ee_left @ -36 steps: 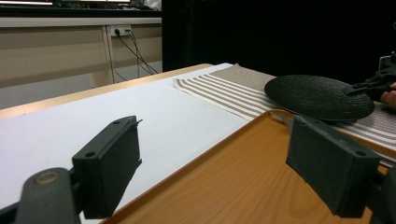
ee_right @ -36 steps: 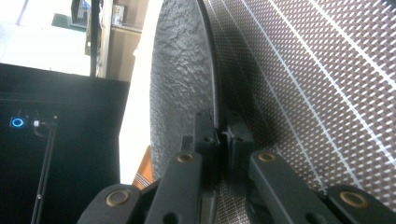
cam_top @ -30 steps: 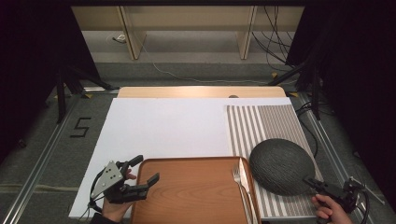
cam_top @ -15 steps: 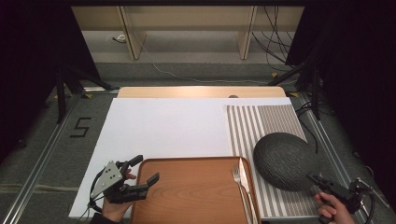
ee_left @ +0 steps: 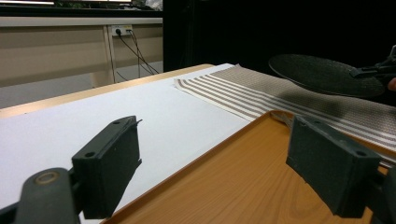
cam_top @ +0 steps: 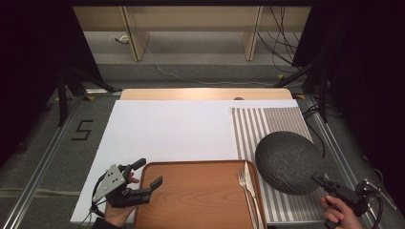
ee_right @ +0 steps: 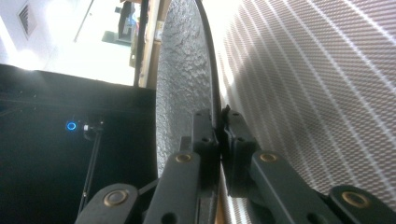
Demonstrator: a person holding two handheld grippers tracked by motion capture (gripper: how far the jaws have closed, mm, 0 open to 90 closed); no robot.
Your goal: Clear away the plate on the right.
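A dark textured round plate (cam_top: 289, 161) hangs above the striped placemat (cam_top: 267, 123) at the right, its near rim pinched by my right gripper (cam_top: 319, 180), which is shut on it. In the right gripper view both jaws clamp the plate's thin edge (ee_right: 211, 84), with the gripper (ee_right: 219, 122) turned on its side. My left gripper (cam_top: 143, 173) rests open at the left edge of the brown wooden tray (cam_top: 196, 195), nothing between its jaws (ee_left: 212, 168). A fork (cam_top: 244, 183) and a knife lie along the tray's right side. In the left gripper view the plate (ee_left: 322, 73) floats over the placemat.
A white sheet (cam_top: 172, 129) covers most of the wooden table (cam_top: 205, 93). Black stands and cables rise beyond the table's far corners. A shelf unit stands at the back. The floor shows a marked "5" (cam_top: 82, 130) at the left.
The plate, held by my right gripper, has shifted toward the right and a little farther away over the placemat. My left gripper has stayed still.
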